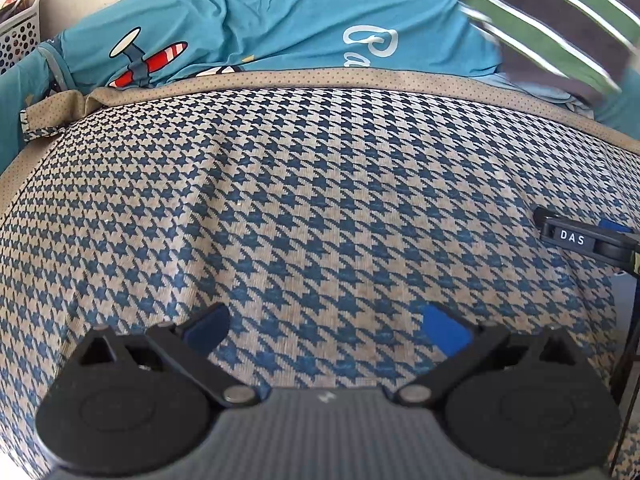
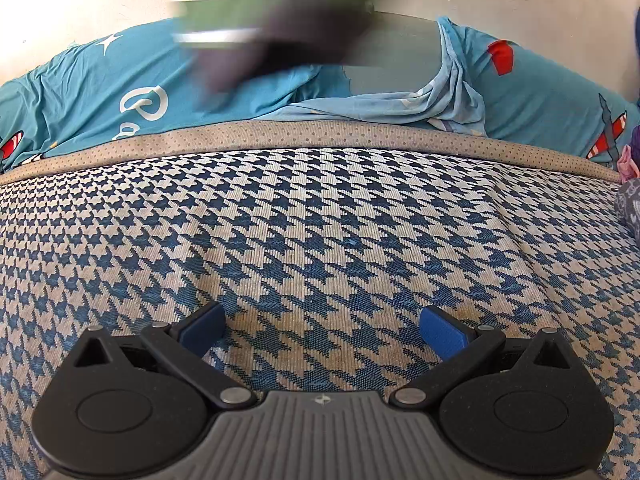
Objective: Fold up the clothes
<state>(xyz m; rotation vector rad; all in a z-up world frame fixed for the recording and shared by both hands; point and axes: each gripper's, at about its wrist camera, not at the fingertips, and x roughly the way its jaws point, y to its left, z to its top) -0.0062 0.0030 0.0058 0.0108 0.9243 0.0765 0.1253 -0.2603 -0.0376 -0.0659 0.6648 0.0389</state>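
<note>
Grippers over houndstooth blanket (image 1: 320,200), both released.
We note left gripper (image 1: 326,330) and right gripper (image 2: 323,330) empty; beyond blanket, perforated basket (image 1: 18,36), contents unclear.

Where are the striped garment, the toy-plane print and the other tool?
striped garment (image 1: 560,20): left wrist view, a green stripe.
plane print (image 1: 148,62): left wrist view, its red-striped wing.
right tool (image 1: 576,236): left wrist view, its lettered finger.
</note>
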